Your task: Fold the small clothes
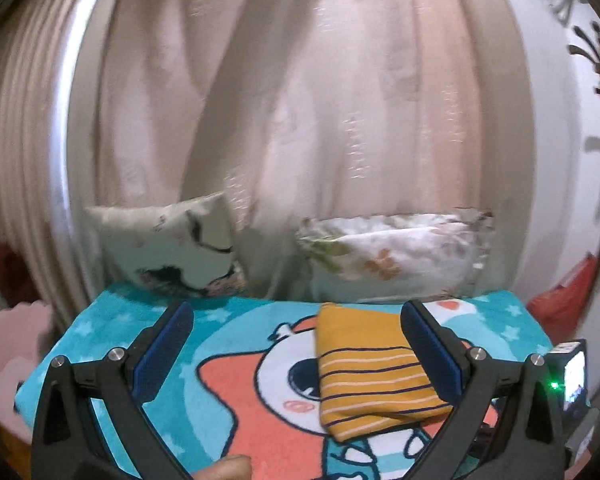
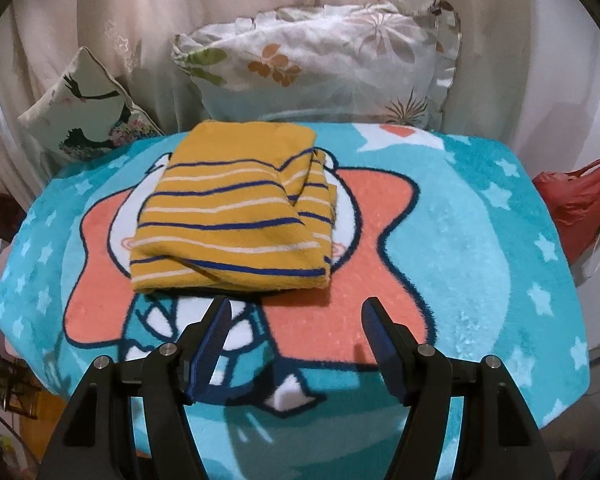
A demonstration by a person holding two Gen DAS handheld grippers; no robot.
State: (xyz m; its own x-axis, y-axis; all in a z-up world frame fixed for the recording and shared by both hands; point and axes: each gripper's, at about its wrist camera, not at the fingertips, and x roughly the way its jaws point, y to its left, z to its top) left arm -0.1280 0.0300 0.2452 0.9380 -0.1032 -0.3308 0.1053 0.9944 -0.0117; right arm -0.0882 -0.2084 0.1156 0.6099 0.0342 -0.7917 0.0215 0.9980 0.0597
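Garment: folded striped yellow garment (image 2: 236, 216) lies mid-blanket (image 2: 480, 248), near far edge by floral pillow (image 2: 320, 56) | Left gripper (image 1: 296, 344): jaws spread, empty | Right gripper (image 2: 296, 320): jaws spread, empty, short of garment's near edge | Clearance: bare blanket rightward.

Two matching handheld grippers, black frames with blue pads

The left gripper (image 1: 298, 344) and the right gripper (image 2: 296, 340) share one build: black angular arms that splay outward, each joint pinned with a round silver screw head, two to a side. Every finger carries a long, ribbed, dark-blue pad (image 1: 162, 354) on its inner face. Beside the left gripper's far arm sits a small boxy unit with a lit screen (image 1: 574, 378) and a green light.
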